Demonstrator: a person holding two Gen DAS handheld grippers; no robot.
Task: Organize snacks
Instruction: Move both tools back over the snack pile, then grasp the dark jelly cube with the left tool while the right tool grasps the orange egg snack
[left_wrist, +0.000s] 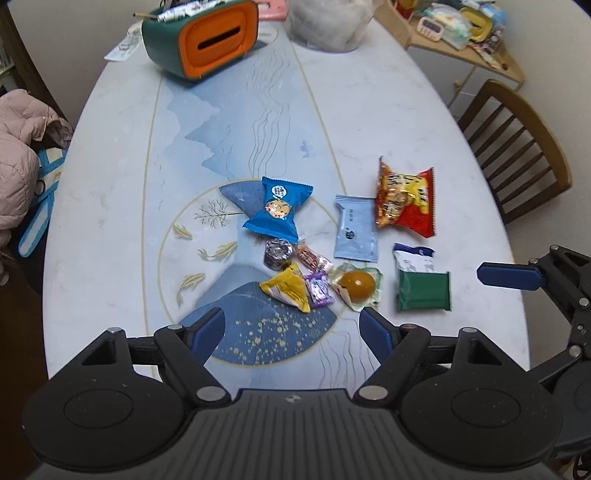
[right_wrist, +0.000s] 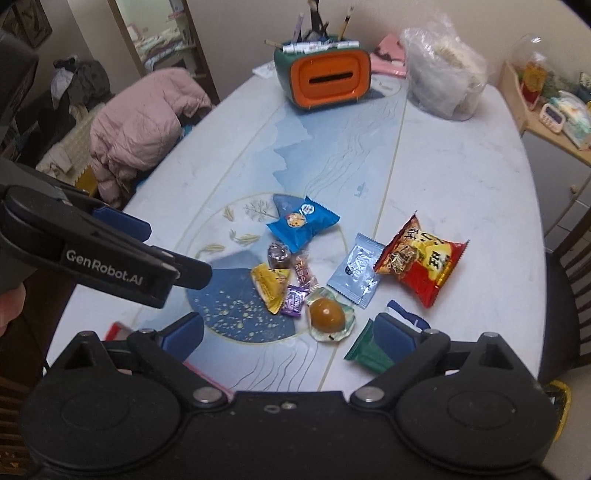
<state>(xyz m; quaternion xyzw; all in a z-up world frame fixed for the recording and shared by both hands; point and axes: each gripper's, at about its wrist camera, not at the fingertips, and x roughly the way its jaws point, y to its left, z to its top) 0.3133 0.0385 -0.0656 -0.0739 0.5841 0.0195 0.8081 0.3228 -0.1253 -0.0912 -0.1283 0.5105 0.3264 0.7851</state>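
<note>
Both tools wide open, holding nothing.
Left tool (left_wrist: 291, 328) above the surface (left_wrist: 369, 110); snacks (left_wrist: 291, 273) just ahead; green packet (right_wrist: 365, 350) by right tool (right_wrist: 291, 338).

Pale marbled table (left_wrist: 369, 110) printed with blue mountains, gold fish and a gold-speckled navy fan. Bright blue cookie packet (left_wrist: 277, 211) bearing a brown cartoon biscuit. Red-and-yellow crisp bag (left_wrist: 406, 201). Light blue sachet (left_wrist: 354, 234). Dark green packet (left_wrist: 424, 290) with a blue-and-white end. Yellow wrapper (left_wrist: 287, 287), purple candy (left_wrist: 318, 288), brown egg (left_wrist: 357, 285) sealed in clear plastic. Green holder (left_wrist: 201, 37) faced in orange. Pink jacket (right_wrist: 140, 129).
</note>
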